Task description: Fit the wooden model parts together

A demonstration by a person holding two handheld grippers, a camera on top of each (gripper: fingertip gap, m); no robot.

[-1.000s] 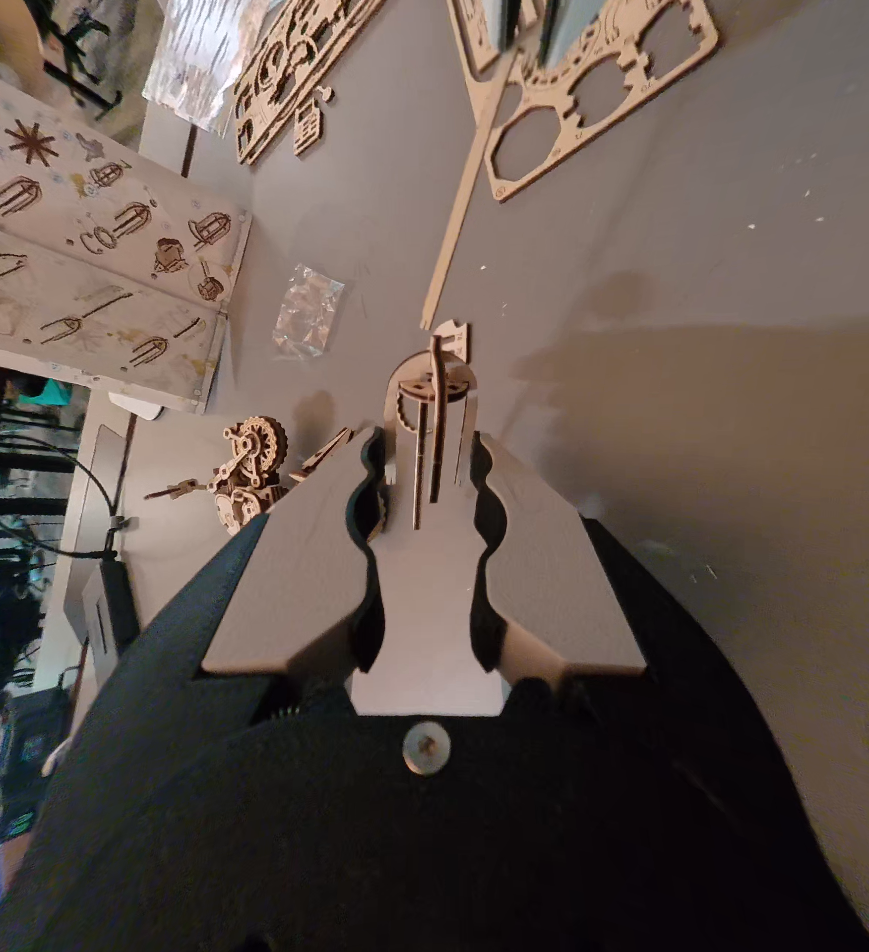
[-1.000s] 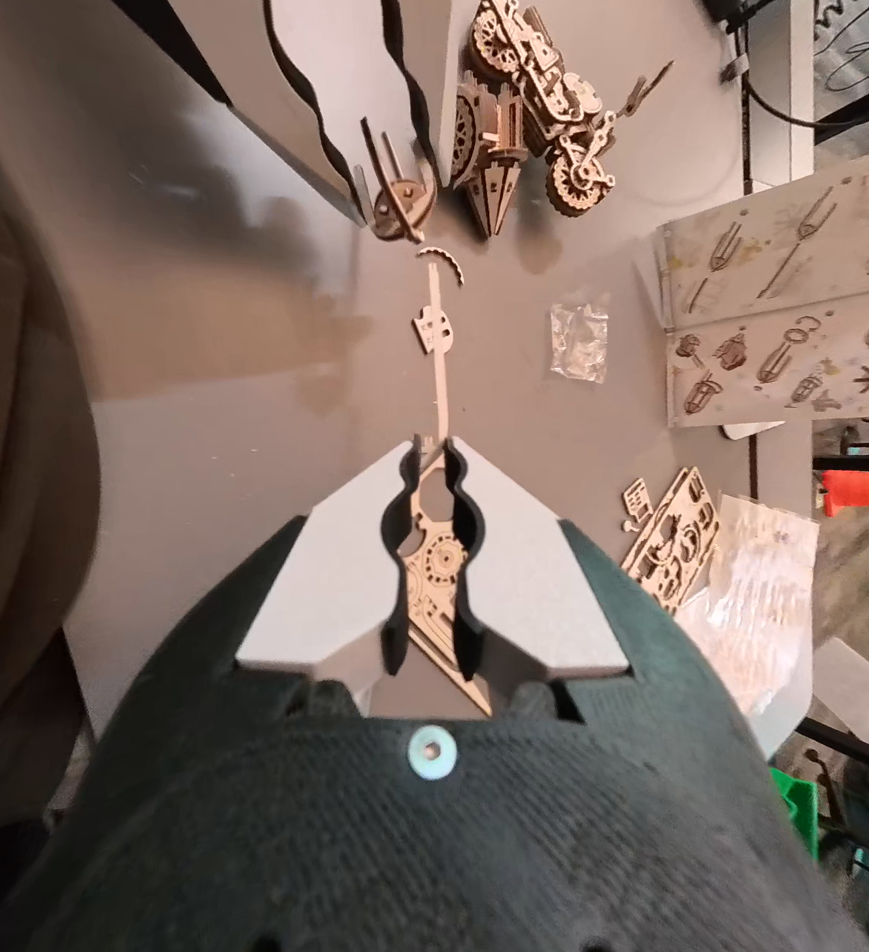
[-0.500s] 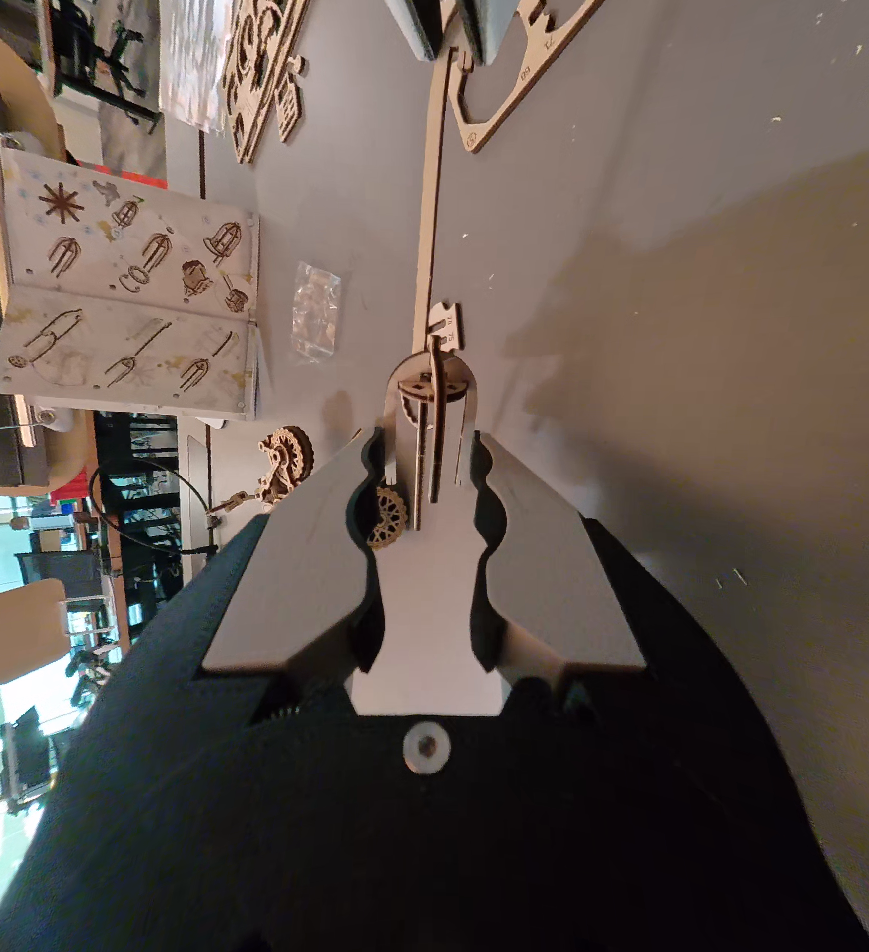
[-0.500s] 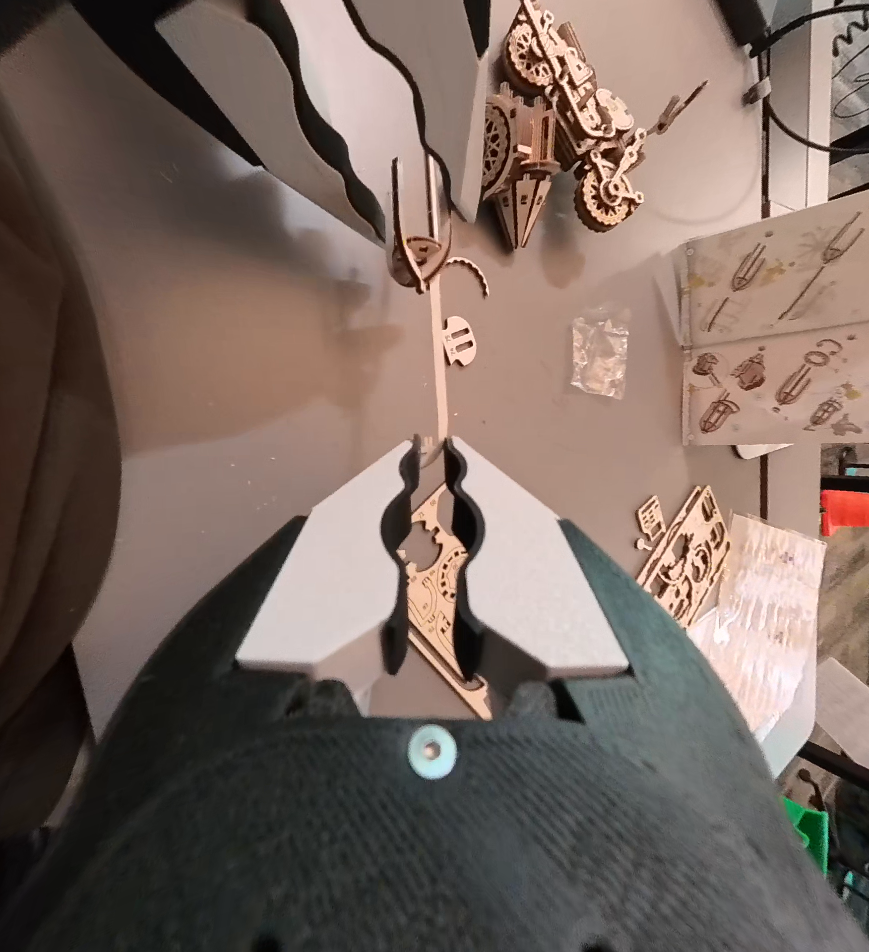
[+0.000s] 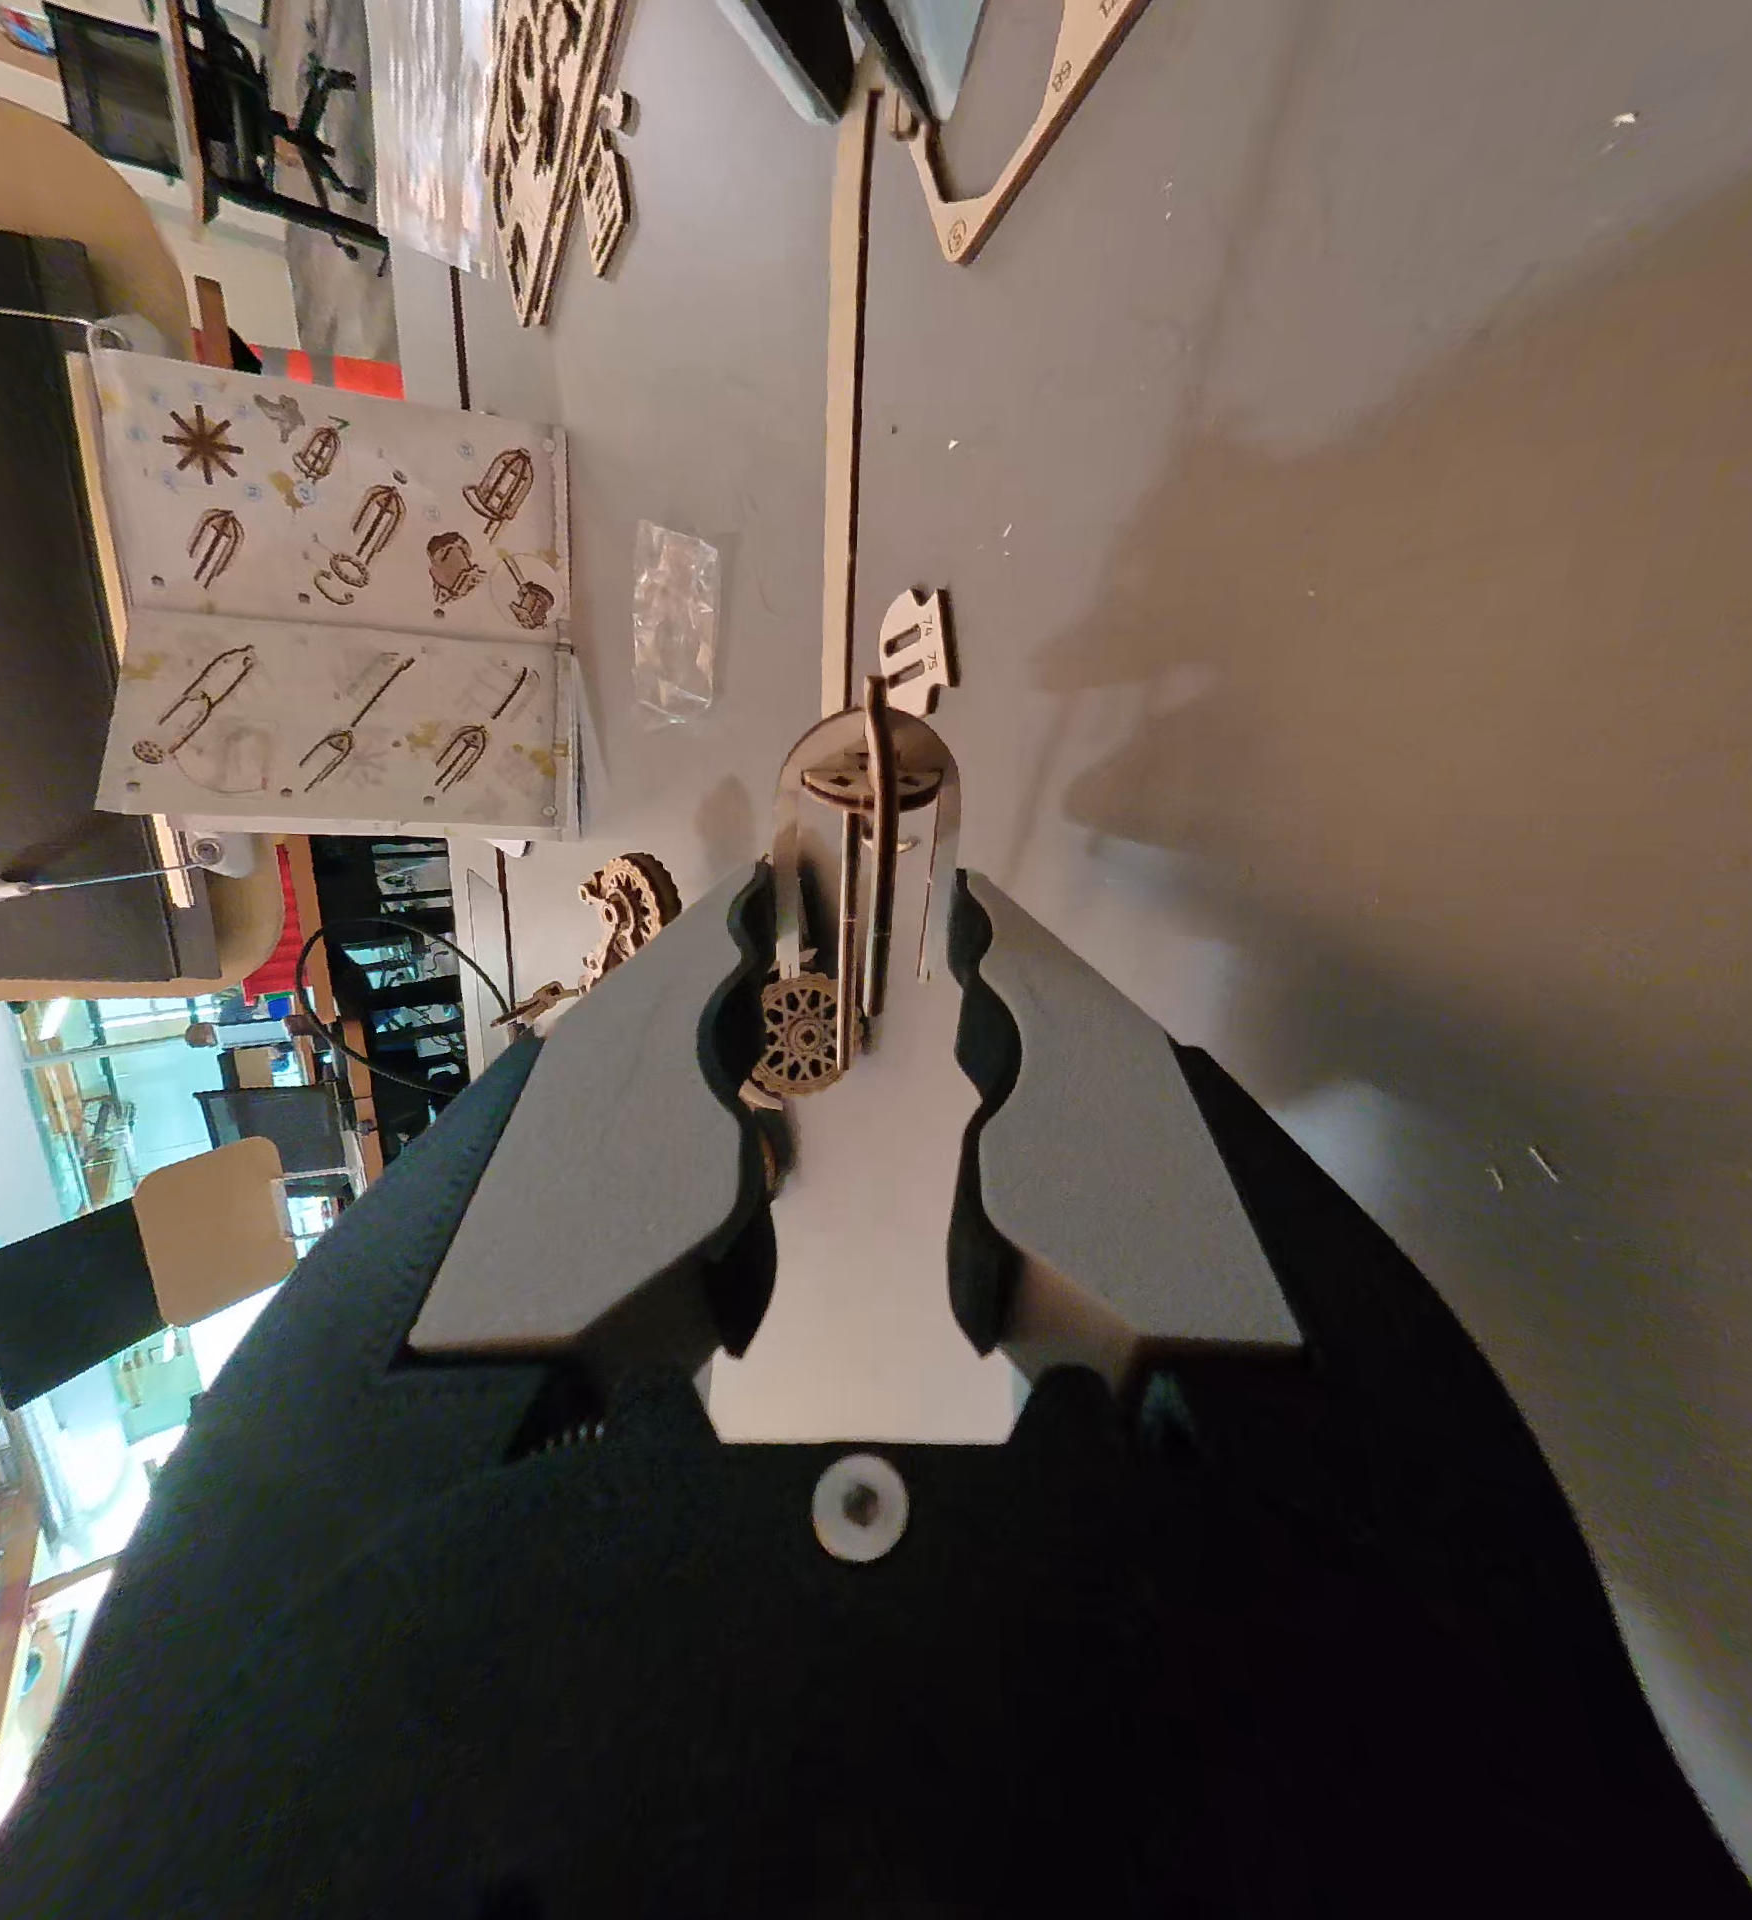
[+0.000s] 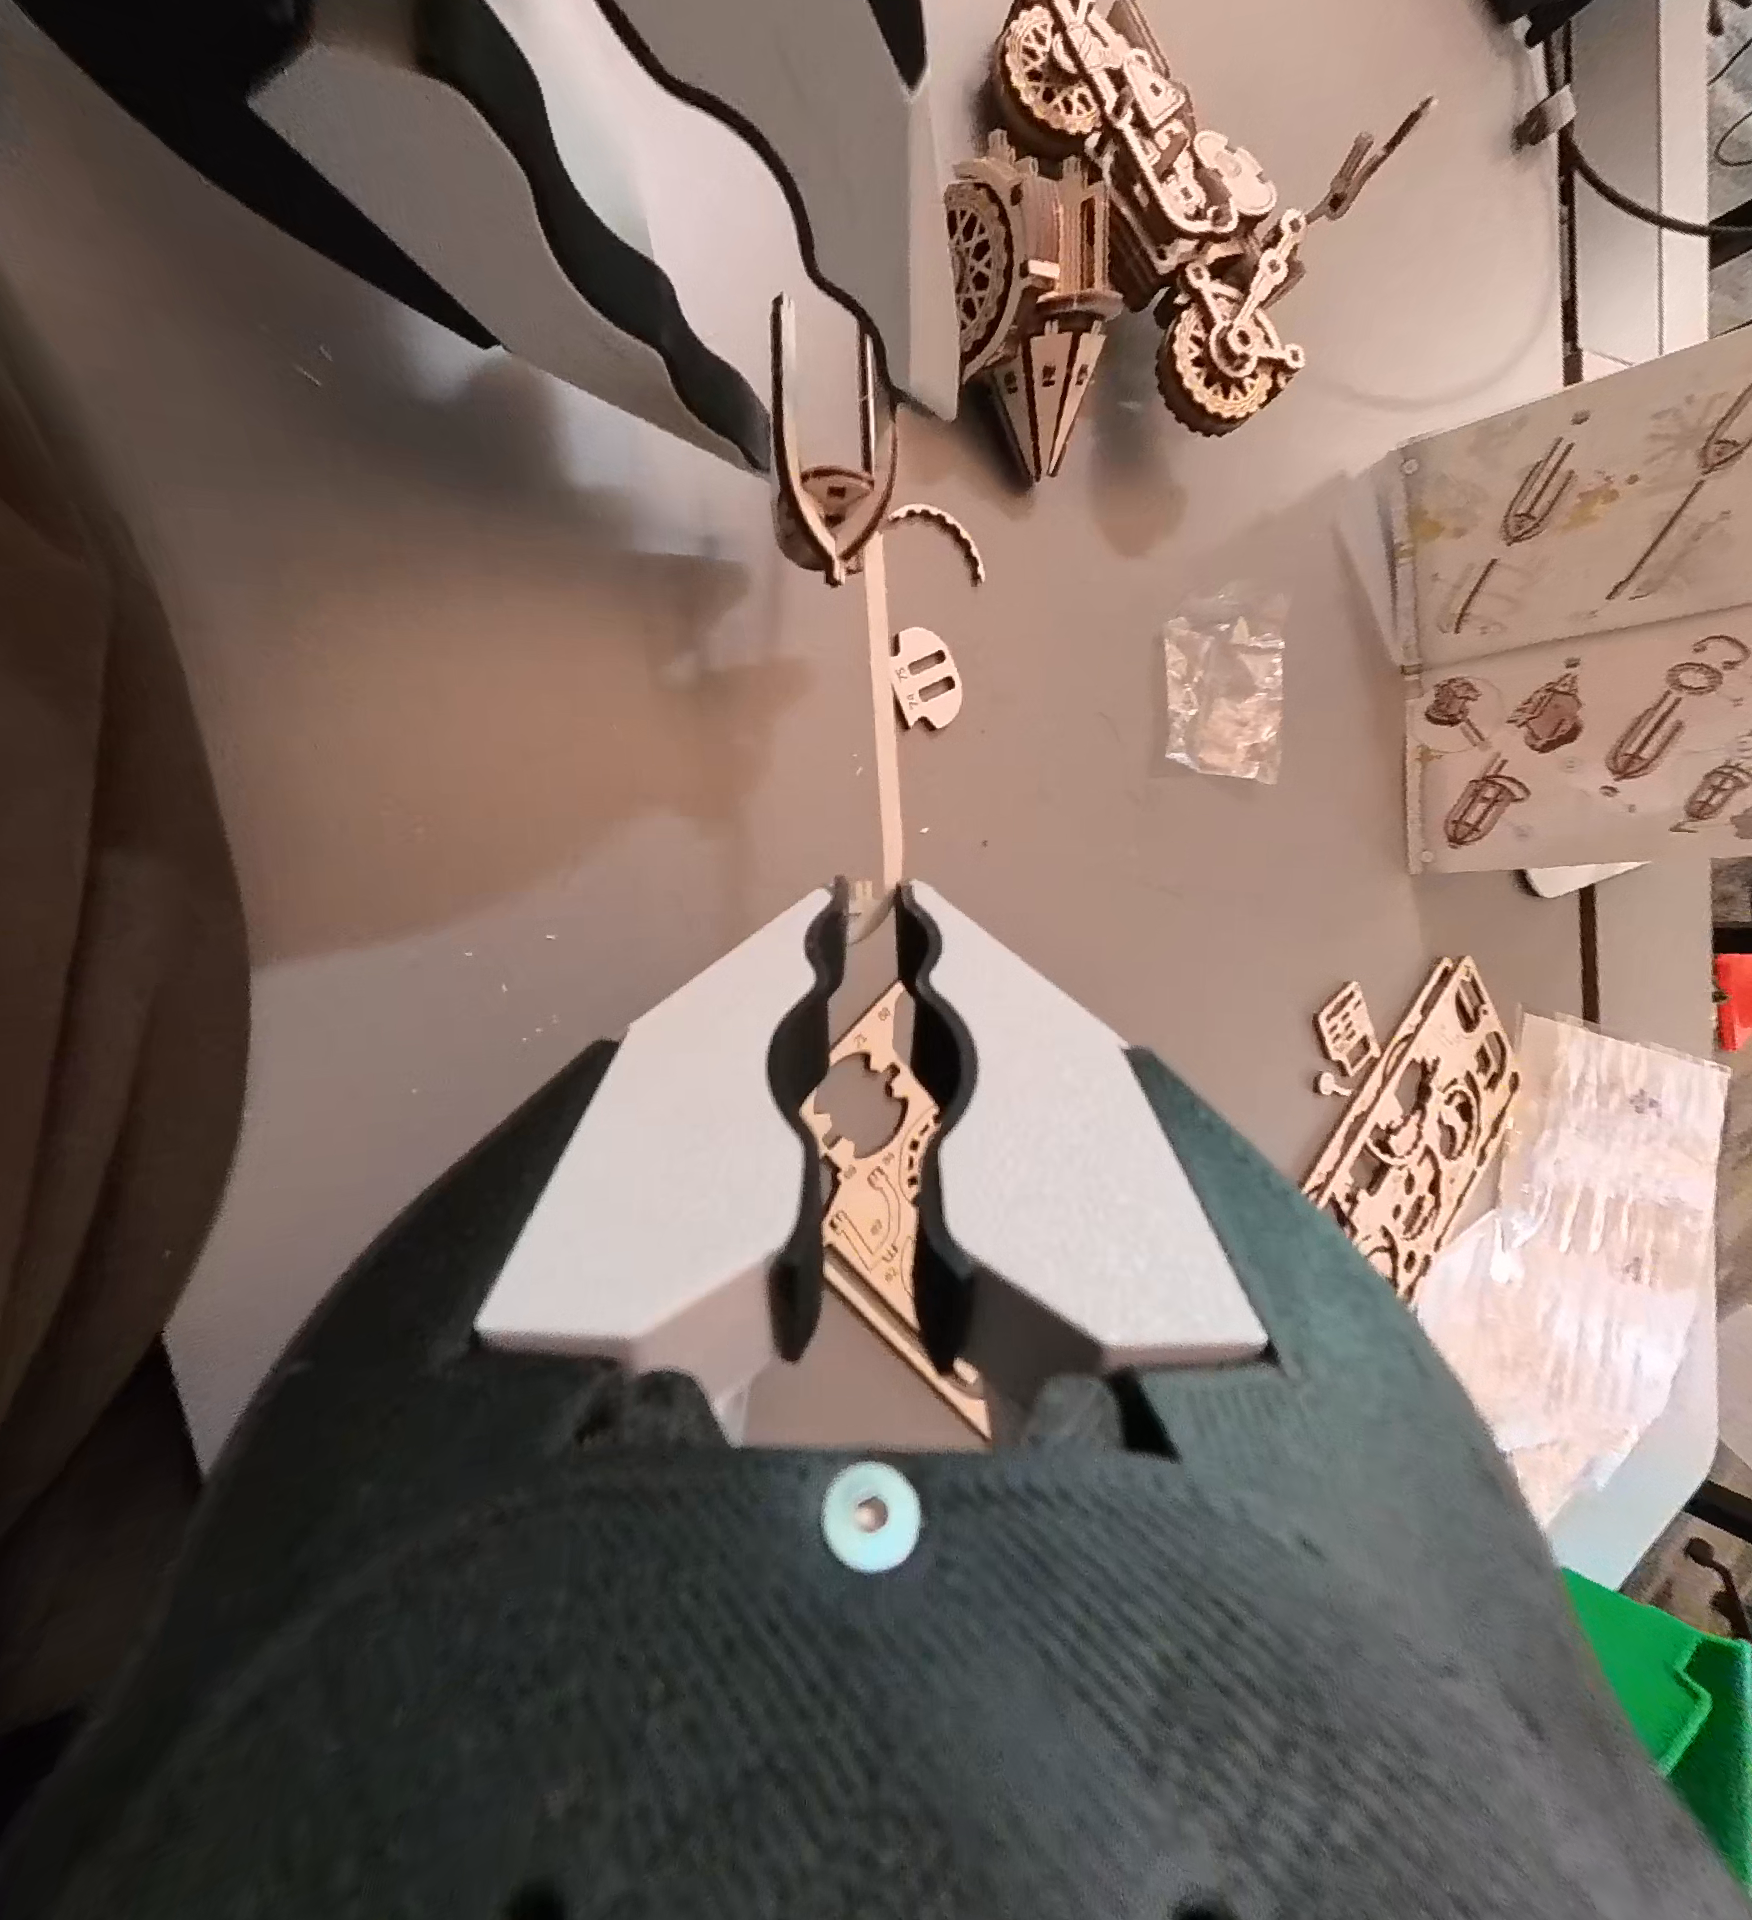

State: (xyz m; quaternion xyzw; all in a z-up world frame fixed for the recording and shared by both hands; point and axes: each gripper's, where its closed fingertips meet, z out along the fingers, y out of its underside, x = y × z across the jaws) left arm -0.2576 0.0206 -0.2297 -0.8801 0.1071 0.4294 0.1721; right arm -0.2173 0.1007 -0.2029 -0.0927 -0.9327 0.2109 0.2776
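Two grippers faced each other above the tabletop [image 6: 1111,831]: our left gripper [image 5: 856,914] clamped the cage [image 5: 867,790], our right gripper [image 6: 867,894] clamped the strip [image 6: 882,727]. We judged alignment underway; next, the strip's tip needed guiding into the cage.

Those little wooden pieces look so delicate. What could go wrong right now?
The left gripper pinches the thin prongs of a small wooden cage piece; squeezing harder might snap them. The right gripper holds a cut-out sheet by a long thin wooden strip reaching toward that piece, which could bend or break if pushed. Either might knock the loose slotted part nearby.
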